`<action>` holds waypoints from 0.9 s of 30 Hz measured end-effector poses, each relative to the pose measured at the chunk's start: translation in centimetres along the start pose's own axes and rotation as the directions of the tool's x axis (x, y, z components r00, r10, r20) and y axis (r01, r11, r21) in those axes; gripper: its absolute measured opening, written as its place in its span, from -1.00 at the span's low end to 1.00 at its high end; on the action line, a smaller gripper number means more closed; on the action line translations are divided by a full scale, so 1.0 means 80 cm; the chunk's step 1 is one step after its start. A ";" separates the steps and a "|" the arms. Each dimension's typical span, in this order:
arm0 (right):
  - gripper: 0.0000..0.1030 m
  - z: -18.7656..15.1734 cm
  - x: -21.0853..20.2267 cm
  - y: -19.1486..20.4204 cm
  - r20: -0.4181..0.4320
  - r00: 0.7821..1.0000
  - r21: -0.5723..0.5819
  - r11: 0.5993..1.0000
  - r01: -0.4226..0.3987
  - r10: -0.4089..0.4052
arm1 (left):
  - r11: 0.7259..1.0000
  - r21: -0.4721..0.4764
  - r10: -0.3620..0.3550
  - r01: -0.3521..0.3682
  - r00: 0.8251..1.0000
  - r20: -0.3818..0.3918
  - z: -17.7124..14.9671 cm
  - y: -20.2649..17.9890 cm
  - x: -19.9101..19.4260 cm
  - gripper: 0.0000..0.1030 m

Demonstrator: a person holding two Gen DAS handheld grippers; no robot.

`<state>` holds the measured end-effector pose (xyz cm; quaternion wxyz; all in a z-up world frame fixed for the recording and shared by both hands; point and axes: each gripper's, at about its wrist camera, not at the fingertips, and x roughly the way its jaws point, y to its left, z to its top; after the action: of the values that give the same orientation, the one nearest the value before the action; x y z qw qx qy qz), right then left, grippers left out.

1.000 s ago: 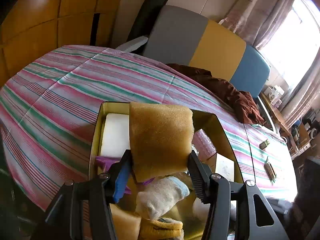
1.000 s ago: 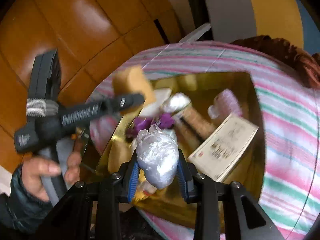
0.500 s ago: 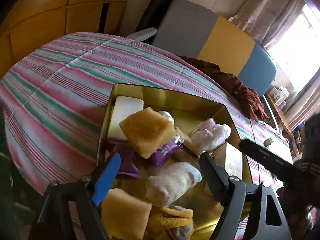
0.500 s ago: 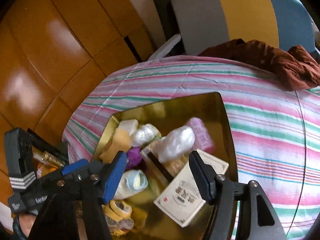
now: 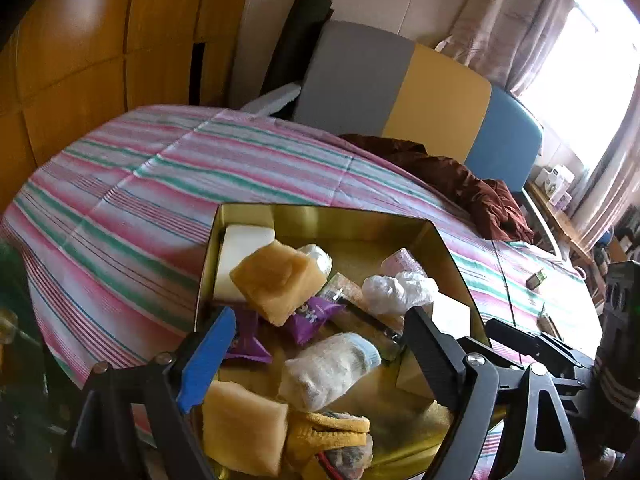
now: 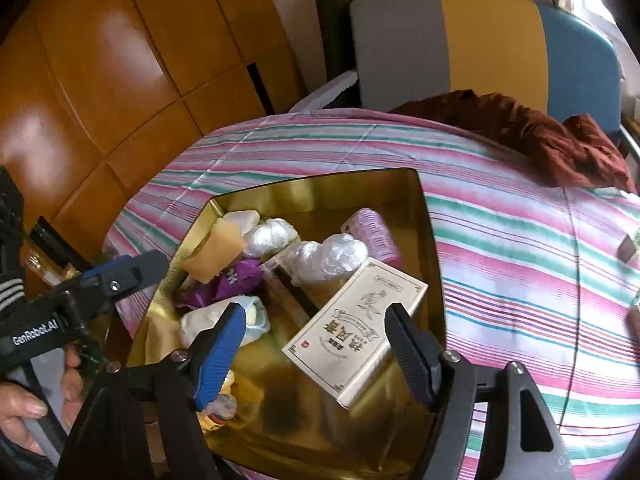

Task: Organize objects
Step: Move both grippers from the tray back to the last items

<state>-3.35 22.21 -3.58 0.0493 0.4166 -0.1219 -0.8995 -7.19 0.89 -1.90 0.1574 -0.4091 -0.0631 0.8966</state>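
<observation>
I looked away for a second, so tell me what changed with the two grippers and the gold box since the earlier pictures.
Both let go. The left gripper, which held the yellow sponge, opened and dropped it into the gold box, where it leans on the white block. The right gripper released the plastic-wrapped bundle, now lying beside the pink roll. Both then pulled back, open. The box, printed carton, sock and striped cloth stayed put.

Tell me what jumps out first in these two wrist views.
The gold tray on the striped bedspread, heaped with odds and ends: a yellow sponge leaning on a white block at the far left, a crumpled plastic bag mid-tray, and a cream printed box lying at the right side. Both grippers, left and right, hang open over it, holding nothing.
</observation>
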 end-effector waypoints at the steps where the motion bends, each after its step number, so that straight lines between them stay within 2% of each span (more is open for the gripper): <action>1: 0.42 -0.002 -0.002 -0.001 0.005 1.000 -0.001 1.000 0.012 -0.012 | 1.000 0.007 0.009 -0.009 1.000 0.007 0.000 -0.002 -0.002 0.73; 7: 0.43 -0.010 -0.007 -0.005 0.013 0.998 -0.005 0.998 0.056 -0.056 | 0.996 0.063 0.059 -0.063 0.996 0.061 -0.009 -0.017 -0.014 0.75; 14: 0.43 -0.013 -0.018 -0.009 0.038 0.994 -0.011 0.994 0.106 -0.106 | 0.989 0.120 0.071 -0.085 0.991 0.112 -0.016 -0.037 -0.025 0.84; 27: 0.46 -0.019 -0.039 -0.034 0.058 0.984 0.027 0.986 0.166 -0.167 | 0.975 0.208 0.061 -0.084 0.991 0.115 -0.029 -0.072 -0.028 0.86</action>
<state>-0.10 25.19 -2.95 -0.0344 0.3984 -0.0982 -0.9113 -2.74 5.57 -0.45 0.1635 -0.3431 0.0396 0.9241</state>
